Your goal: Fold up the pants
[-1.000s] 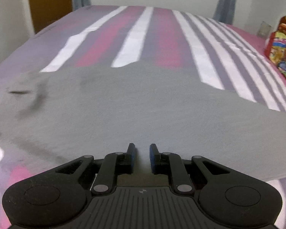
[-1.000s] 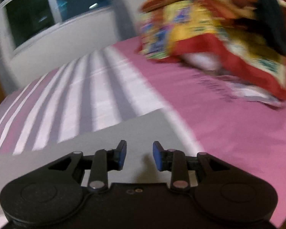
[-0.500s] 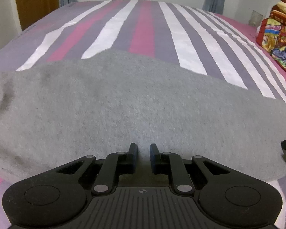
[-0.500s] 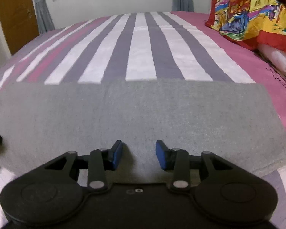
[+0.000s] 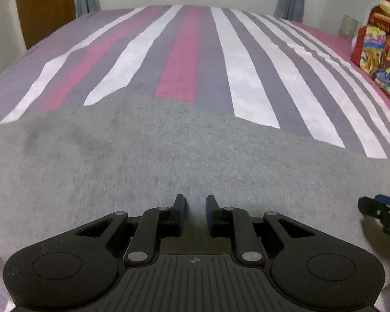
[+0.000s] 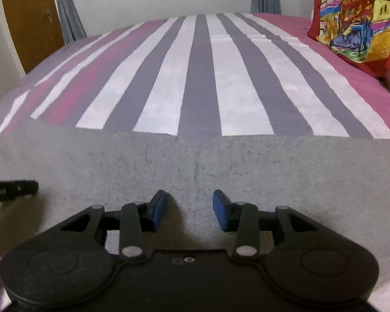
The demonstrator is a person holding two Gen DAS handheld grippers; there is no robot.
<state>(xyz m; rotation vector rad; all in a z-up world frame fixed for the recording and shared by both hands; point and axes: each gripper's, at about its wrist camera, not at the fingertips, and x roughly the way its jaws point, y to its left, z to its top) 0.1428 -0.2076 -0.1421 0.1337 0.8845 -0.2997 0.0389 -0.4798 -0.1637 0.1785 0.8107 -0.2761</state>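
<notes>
Grey pants (image 5: 169, 161) lying flat across the near side of a striped bed (image 5: 184, 52), left gripper (image 5: 193, 214) hovering over the cloth with fingers narrowly parted, right gripper (image 6: 189, 209) alongside with fingers wider, both gripping nothing, colourful pillow (image 6: 356, 26) sitting at the bed's right edge.

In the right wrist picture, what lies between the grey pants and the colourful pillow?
Only bedsheet: its striped part and then its plain pink part separate the grey pants from the colourful pillow. Nothing else shows there in the right wrist view.
</notes>
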